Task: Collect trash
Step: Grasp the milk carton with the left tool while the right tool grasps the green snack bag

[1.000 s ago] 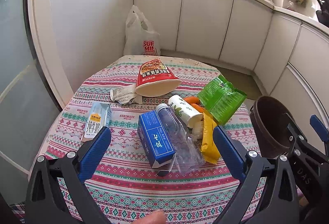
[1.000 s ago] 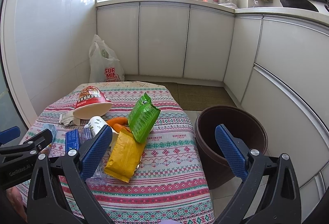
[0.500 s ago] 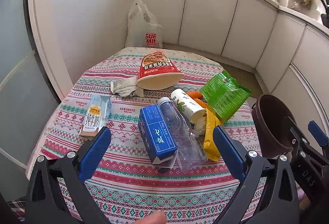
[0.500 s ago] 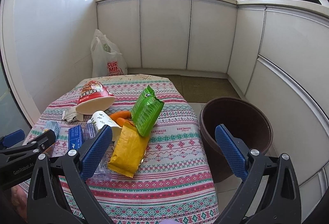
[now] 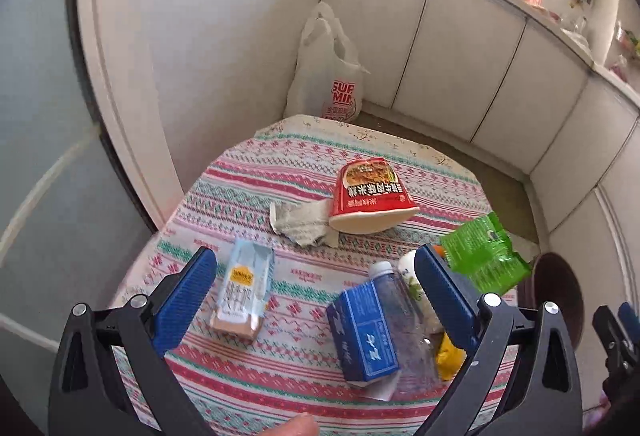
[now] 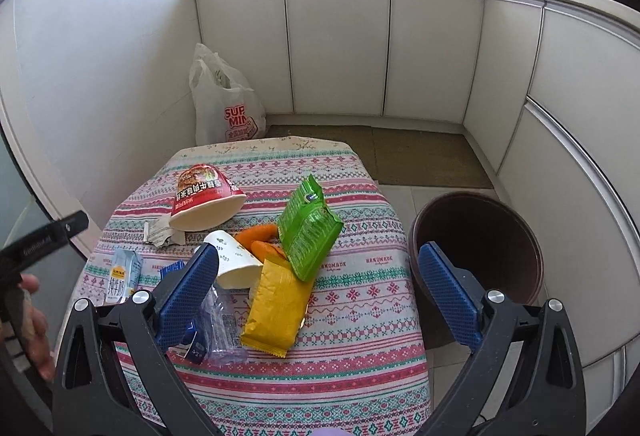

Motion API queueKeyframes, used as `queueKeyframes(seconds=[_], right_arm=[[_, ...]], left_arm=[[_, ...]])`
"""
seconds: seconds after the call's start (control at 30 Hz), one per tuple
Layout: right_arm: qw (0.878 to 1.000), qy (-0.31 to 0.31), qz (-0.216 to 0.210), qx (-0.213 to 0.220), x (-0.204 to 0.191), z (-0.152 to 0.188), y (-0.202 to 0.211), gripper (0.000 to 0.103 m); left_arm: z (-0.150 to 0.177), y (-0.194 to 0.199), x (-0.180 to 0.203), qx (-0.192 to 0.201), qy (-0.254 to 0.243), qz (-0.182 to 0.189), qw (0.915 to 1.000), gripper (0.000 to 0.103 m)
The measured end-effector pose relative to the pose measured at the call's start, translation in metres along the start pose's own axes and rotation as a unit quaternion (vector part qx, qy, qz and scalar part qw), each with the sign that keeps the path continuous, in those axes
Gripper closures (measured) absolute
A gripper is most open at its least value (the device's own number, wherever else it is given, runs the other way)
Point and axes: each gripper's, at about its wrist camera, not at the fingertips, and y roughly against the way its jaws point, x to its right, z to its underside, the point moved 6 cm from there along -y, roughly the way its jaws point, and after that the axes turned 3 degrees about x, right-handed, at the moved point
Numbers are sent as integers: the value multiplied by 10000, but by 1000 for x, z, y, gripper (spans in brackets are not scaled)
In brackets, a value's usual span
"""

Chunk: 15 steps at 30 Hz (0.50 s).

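We held both grippers above the table [image 5: 256,392], w/ its striped patterned cloth. Our left gripper [image 5: 316,290] was spread wide, nothing btwn its blue pads, hovering over the near-left part of the table. Our right gripper [image 6: 318,286] was also spread wide & empty, over the table's right edge.

Trash lay scattered on the cloth. A pale blue milk carton [image 5: 244,294] lay flat near the left edge, just beside the left pad of our left gripper in that view. A dark blue carton [image 5: 362,334] lay on its side next to a crushed clear plastic bottle [image 5: 400,320], touching it. A red instant-noodle cup [image 5: 370,195] lay tipped over farther back, a crumpled paper scrap [image 5: 304,222] touching its rim. Right of centre sat a white paper cup [image 6: 236,260] on its side, two carrots [image 6: 260,238] behind it, a green snack bag [image 6: 310,230] leaning over them, & a yellow packet [image 6: 276,310] flat in front, partly under the green bag.

The brown bin [image 6: 476,236] stood on the floor just beside the table's right edge, looking empty. A white plastic shopping bag [image 6: 224,103] sat on the floor beyond the table's far end, by the cabinets
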Motion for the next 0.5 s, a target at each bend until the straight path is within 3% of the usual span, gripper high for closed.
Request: queueKeyframes(seconds=[0.03, 0.1, 0.2, 0.27, 0.43, 0.5], right_arm=[[10000, 29, -50, -37, -1, 1, -4, 7], [9998, -65, -171, -111, 2, 9, -14, 7], [9985, -133, -287, -443, 7, 26, -35, 7], [9973, -174, -366, -608, 10, 34, -46, 7], [9970, -64, -385, -670, 7, 36, -55, 7], [9970, 26, -399, -665, 3, 35, -56, 7]], left_arm=[[-4, -10, 0, -117, -355, -75, 9993, 7], [5, -45, -4, -869, -954, -185, 9915, 7], [27, -83, -30, -1639, -476, -23, 9853, 7], [39, -102, -43, -1885, -254, -93, 9817, 7], [43, -129, -47, -2012, -617, -597, 9758, 7], [50, -145, -50, -2310, -531, -602, 9696, 7]])
